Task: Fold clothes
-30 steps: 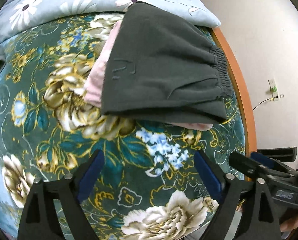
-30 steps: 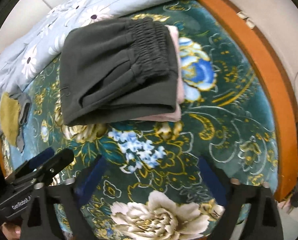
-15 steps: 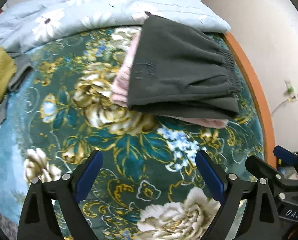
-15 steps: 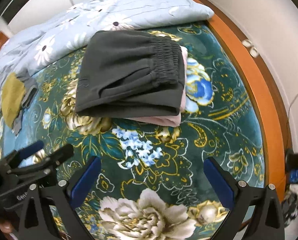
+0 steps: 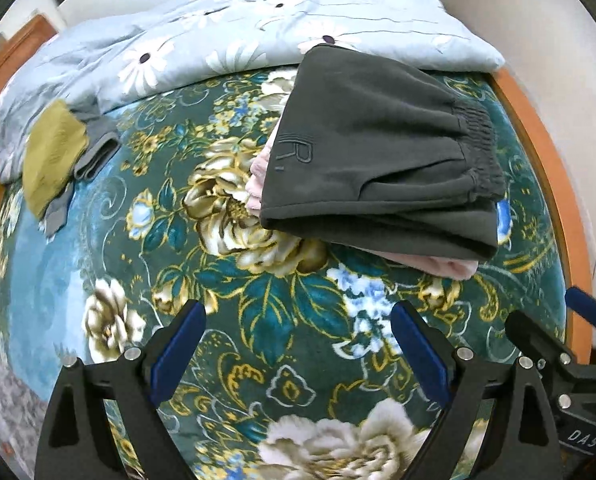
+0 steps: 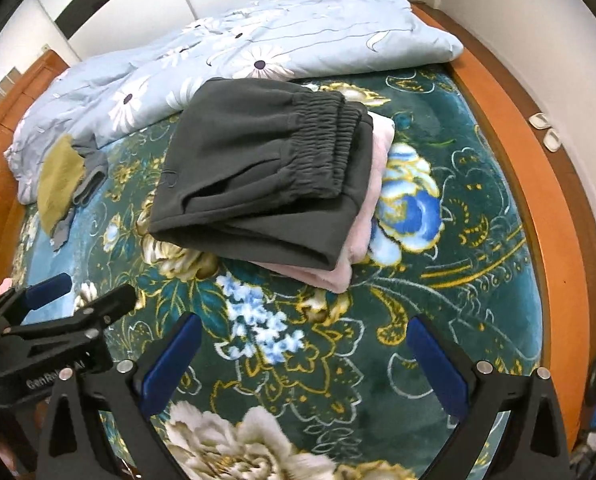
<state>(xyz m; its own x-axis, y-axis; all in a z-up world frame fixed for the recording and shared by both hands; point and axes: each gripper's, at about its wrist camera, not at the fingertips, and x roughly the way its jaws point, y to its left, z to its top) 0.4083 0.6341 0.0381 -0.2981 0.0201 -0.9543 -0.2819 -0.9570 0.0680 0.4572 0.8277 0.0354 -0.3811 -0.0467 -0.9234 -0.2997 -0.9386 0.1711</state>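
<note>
Folded dark grey trousers (image 5: 378, 152) with an elastic waistband lie on top of a folded pink garment (image 5: 450, 266) on the floral bed cover. The same stack shows in the right wrist view, grey trousers (image 6: 257, 172) over the pink garment (image 6: 362, 216). My left gripper (image 5: 298, 336) is open and empty, above the cover in front of the stack. My right gripper (image 6: 304, 348) is open and empty, also in front of the stack. The left gripper shows at the left of the right wrist view (image 6: 77, 296).
A folded light-blue floral quilt (image 5: 257, 32) lies behind the stack. An olive and grey garment (image 5: 57, 160) lies crumpled at the far left. The orange wooden bed frame (image 6: 538, 200) runs along the right, next to a white wall.
Both grippers have drawn back and up from the stack, so more of the bed, the quilt and the olive garment shows. The stack has not moved. Both stay open.
</note>
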